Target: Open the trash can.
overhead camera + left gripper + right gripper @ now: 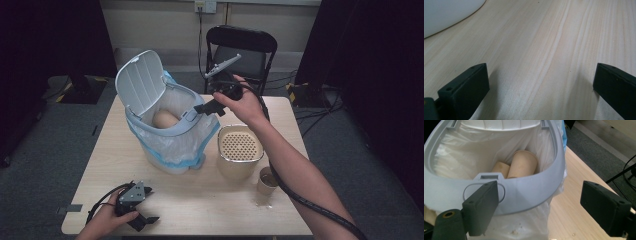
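We hold our right hand-held gripper (206, 108) at the front rim of the pale grey plastic bin with its hinged lid flipped up (150, 100), jaws spread wide and empty. Just beyond and below those jaws, inside the white liner bag (461, 160), two tan paper cups (522, 165) lie on their sides, so we judge at least two pieces of the clearing already done. Still waiting behind this hand-held gripper, nearer to us on the light wooden surface (200, 200), are a beige square tub with a perforated top (240, 150) and, nearer still, a brown paper cup (267, 186) standing upright. Our left hand-held gripper (142, 220) rests at the near edge of the surface, well apart from the bin, its jaws spread over bare wood with nothing between them. By our reading, the job is roughly halfway through.
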{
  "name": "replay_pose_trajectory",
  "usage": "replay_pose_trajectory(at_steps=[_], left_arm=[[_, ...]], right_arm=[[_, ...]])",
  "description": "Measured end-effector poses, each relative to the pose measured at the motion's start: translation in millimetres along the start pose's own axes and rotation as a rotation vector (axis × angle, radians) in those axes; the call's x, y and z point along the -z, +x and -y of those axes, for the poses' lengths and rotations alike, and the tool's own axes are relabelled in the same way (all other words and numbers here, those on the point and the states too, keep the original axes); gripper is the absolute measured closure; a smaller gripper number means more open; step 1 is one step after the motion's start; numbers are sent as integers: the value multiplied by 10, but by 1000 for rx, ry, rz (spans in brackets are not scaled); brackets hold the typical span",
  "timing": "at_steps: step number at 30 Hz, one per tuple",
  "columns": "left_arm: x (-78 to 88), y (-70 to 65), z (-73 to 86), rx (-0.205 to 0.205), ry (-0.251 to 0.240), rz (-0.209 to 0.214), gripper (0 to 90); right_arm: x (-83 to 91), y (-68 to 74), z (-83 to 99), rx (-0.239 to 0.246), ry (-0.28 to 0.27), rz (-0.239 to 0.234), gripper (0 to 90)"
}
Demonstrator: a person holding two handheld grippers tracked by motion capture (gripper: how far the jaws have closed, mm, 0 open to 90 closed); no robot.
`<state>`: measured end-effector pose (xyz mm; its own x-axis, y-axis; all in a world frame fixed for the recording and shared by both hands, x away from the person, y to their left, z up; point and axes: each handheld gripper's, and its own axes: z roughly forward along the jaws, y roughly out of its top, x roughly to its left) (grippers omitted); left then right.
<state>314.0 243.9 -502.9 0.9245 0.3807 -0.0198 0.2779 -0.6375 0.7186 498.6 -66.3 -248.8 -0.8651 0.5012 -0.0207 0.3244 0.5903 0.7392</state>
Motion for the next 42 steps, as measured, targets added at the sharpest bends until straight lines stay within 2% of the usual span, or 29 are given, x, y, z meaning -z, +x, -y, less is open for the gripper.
replay_pose_trajectory(at_steps=[8,11,19,36,42], left_arm=[[0,0,0,0,0,0,0],[-1,0,1,1,-2,1,0],[-5,-3,3,3,-7,-4,0],[-4,-4,3,3,-6,-4,0],[-8,-6,4,5,-10,-6,0]], right_arm=[[166,-5,152,-1,-5,-10,146],[237,-9,217,-15,-14,-22,146],[388,-44,432,-37,-21,-11,145],[543,-102,798,-62,-29,-15,144],[589,-139,962,-86,-37,-12,145]])
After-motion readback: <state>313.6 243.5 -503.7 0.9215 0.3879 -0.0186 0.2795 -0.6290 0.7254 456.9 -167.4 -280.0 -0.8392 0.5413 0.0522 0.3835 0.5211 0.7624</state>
